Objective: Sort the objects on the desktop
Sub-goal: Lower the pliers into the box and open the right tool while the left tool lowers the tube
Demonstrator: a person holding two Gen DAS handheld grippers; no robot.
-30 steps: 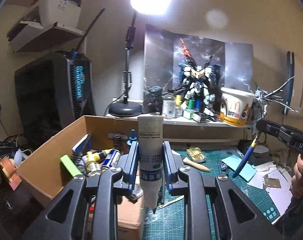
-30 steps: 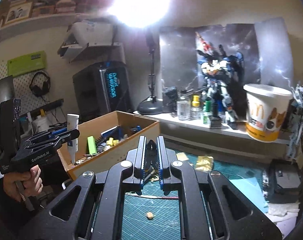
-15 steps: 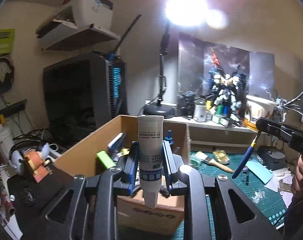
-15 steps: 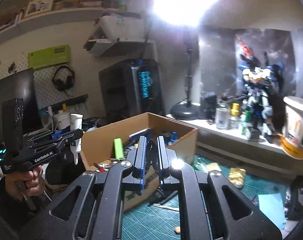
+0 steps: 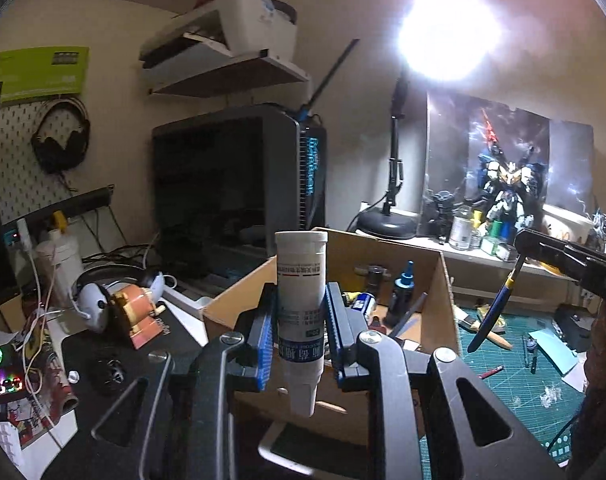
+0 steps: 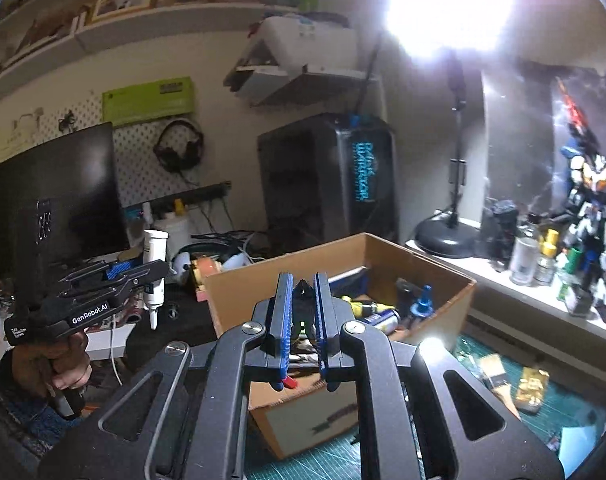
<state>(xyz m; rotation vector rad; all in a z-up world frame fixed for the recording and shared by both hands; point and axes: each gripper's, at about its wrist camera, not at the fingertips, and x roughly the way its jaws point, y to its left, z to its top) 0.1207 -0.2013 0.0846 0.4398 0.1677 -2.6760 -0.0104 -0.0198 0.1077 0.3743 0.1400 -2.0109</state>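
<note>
**Two grippers held over a cluttered hobby desk, each carrying a thing**

While the left gripper (image 5: 299, 334) clamps a white tube (image 5: 301, 320) upright between its blue pads, nozzle down, it hangs in the air beside the near left corner of an open cardboard box (image 5: 447, 280). The same tube (image 6: 155, 272) shows from the right wrist view, held out over the dark left part of the desk, apart from the box (image 6: 243, 292). The right gripper (image 6: 301, 316) has its jaws drawn close on a thin blue-handled tool; from its own camera only a dark tip shows between the pads, but the left view shows the tool (image 5: 493, 312) hanging down at a slant over the green cutting mat (image 5: 523, 380).

The box is one, and it already holds a jumble: small bottles, a blue-capped item (image 6: 423, 300) and other pieces too crowded to count. Behind it stands one black computer tower (image 6: 331, 180) and one desk lamp (image 6: 447, 232) with a glaring head. A shelf to the right carries one robot model (image 5: 503, 192) and several small jars. Left of the box lie a white headset (image 5: 91, 300), loose cables and one dark monitor (image 6: 55, 192). One wooden-handled brush (image 6: 497, 372) lies on the mat.
</note>
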